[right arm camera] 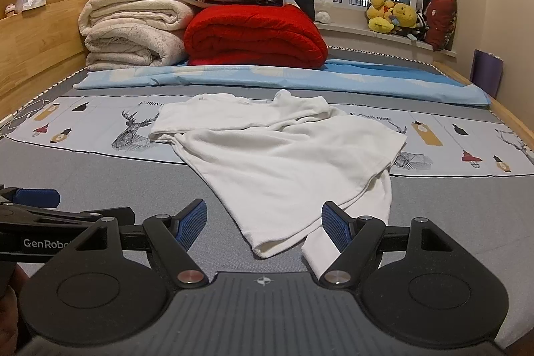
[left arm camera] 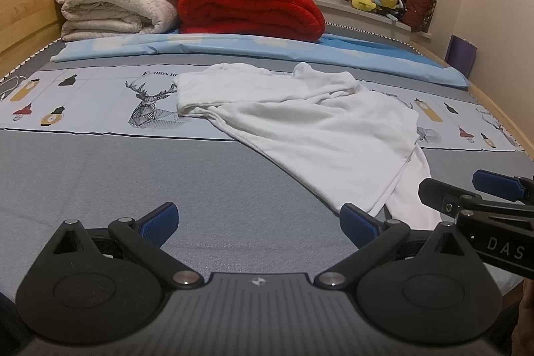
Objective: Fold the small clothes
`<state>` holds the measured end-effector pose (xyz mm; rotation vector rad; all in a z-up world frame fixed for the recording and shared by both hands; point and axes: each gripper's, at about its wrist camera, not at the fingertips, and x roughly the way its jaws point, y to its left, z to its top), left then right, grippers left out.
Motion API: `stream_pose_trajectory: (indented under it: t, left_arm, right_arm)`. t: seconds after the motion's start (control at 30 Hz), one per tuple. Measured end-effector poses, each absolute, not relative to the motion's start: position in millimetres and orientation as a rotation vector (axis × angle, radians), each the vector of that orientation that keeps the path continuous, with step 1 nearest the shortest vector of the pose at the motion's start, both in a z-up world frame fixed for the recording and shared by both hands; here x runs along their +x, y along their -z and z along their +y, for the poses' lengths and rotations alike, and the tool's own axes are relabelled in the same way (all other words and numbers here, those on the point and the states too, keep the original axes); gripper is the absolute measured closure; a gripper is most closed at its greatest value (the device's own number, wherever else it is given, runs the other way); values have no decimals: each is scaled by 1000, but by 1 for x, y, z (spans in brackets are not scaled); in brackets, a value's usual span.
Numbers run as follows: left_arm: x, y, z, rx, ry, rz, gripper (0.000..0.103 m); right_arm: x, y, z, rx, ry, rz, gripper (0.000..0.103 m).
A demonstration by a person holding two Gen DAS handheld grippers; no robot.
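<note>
While both two-finger grippers hang low over the grey bed cover [left arm camera: 133, 182], the crumpled white cotton T-shirt [left arm camera: 317, 129] lies unfolded ahead of them, its body running diagonally across the printed deer-pattern strip [left arm camera: 100, 99] and its near hem reaching toward the right side. The left gripper [left arm camera: 258, 222] stands with its blue-padded fingers spread wide and nothing between them, over bare cover to the left of the hem. The right gripper [right arm camera: 263, 222] is likewise wide and empty, but the shirt's nearest hem corner sits just in front of the gap between its fingers, and a loose white flap [right arm camera: 333, 239] runs beside its right finger.

Judging from this, the step in hand is the first grasp, to spread the garment flat before any fold. To do it well, the right gripper should take the near hem corner through both layers, not the stray flap alone, or the shirt will twist when lifted. The left one needs to shift right to reach the hem's other end. Pulling both evenly, low over the bed, should smooth the bunched sleeve [left arm camera: 300, 79] at the far end. Behind, the folded red quilt [left arm camera: 250, 9] and stacked cream blankets [left arm camera: 113, 2] are well clear.
</note>
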<state>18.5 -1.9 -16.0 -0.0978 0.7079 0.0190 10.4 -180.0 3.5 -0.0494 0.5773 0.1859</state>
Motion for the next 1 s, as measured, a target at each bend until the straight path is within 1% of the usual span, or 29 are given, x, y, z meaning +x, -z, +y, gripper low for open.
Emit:
stream_pose_trajectory:
  t: [0.97,1.0]
  left_arm:
    - [16,16,-5,-89,-15,682,0]
    - [15,15,-5,-82,-21,669,2]
  right_arm:
    - [12,-5,-181,-58,-170,573,27]
    - [12,-6,-183,-54,-156,565,27]
